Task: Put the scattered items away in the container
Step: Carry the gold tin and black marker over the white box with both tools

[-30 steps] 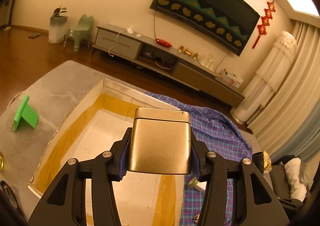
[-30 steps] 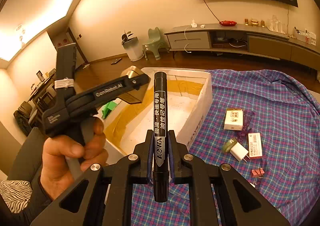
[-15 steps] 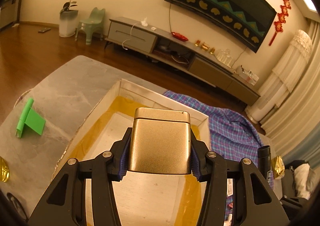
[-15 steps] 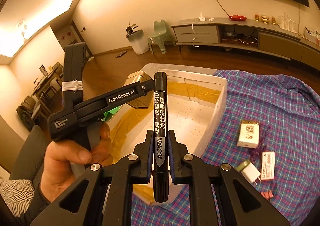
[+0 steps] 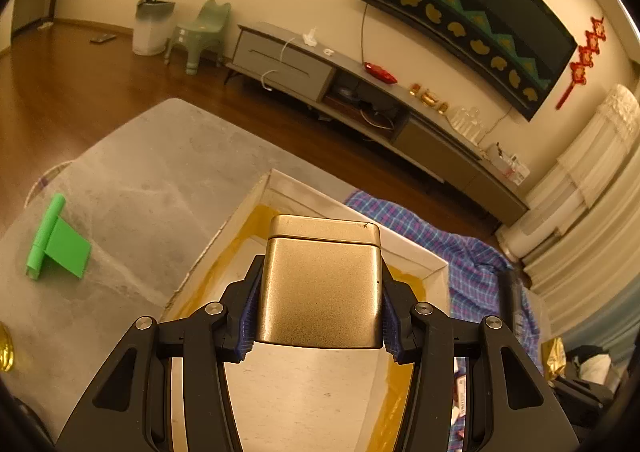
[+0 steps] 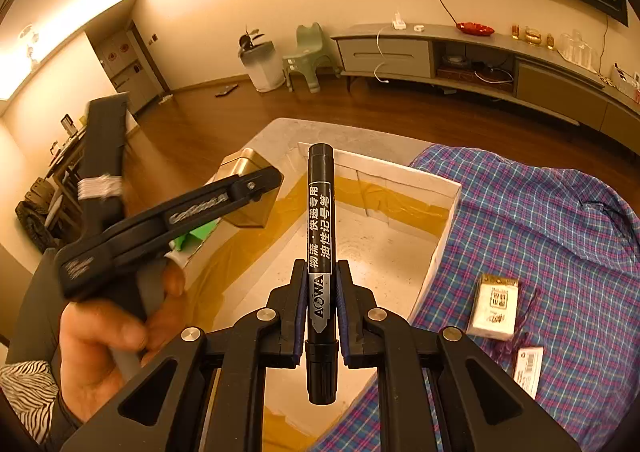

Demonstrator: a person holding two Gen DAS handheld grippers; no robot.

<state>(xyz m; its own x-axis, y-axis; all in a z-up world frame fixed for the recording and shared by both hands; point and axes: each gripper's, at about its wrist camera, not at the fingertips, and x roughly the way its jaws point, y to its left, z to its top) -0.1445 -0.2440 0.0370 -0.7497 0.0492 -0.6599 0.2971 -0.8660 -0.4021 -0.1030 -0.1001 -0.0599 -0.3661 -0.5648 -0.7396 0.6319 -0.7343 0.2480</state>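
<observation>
Both grippers have swung further over the white box (image 6: 444, 212) since a second ago. The left gripper (image 5: 318, 312) fingers clamp the gold tin (image 5: 320, 284); the right gripper (image 6: 320, 316) fingers pinch the black marker (image 6: 320, 236). Beyond both fingers lies the box floor. Lower each close to it before releasing, tin flat, marker clear of the walls.

Gold tin (image 5: 320, 284) hides box (image 5: 434, 266) floor; left hand-held gripper (image 6: 256, 192) motion-blurred; tag (image 6: 527, 370) print illegible.
</observation>
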